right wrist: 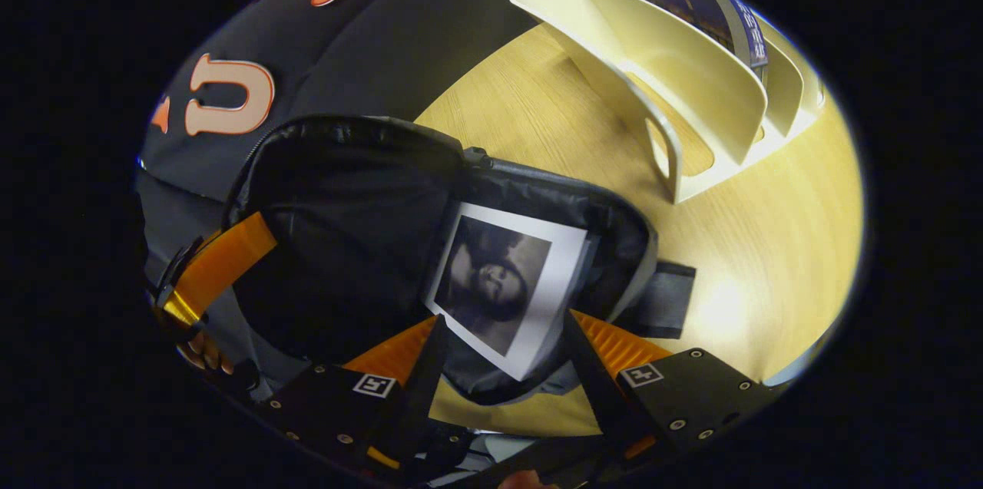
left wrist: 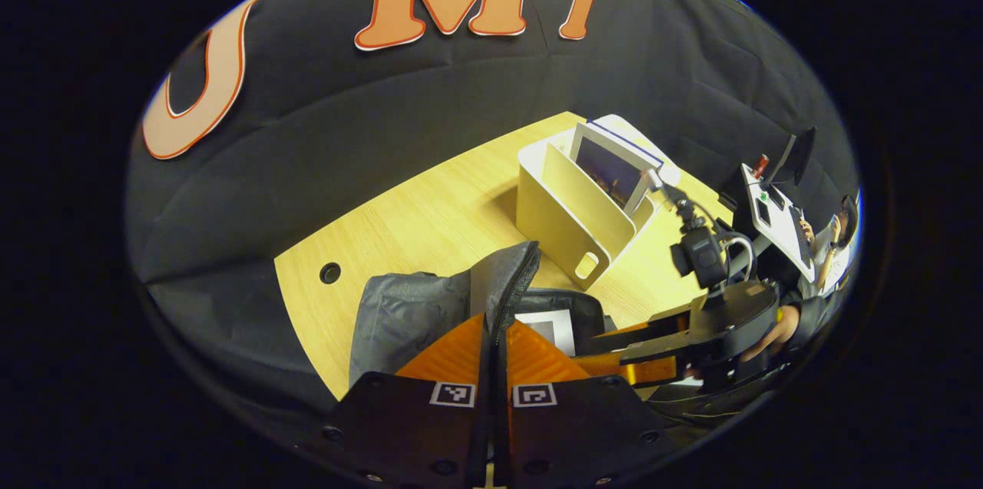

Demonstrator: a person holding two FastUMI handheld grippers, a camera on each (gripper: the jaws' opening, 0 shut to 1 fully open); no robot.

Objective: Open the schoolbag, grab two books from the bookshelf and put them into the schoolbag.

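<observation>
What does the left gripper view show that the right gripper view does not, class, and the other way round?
Left gripper view: the left gripper shut on the schoolbag flap, and a round hole in the table.

Right gripper view: the bag's open inside, with a book lying in it between the open fingers of the right gripper.

Both: schoolbag, wooden table, cream bookshelf holding another book.

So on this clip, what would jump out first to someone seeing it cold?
Probably the black schoolbag lying open on the wooden table, with a white-bordered book in its mouth between the right gripper's open fingers. The left gripper is shut on the bag's raised flap, holding it up. Behind stands the cream bookshelf, one book left in it.
</observation>
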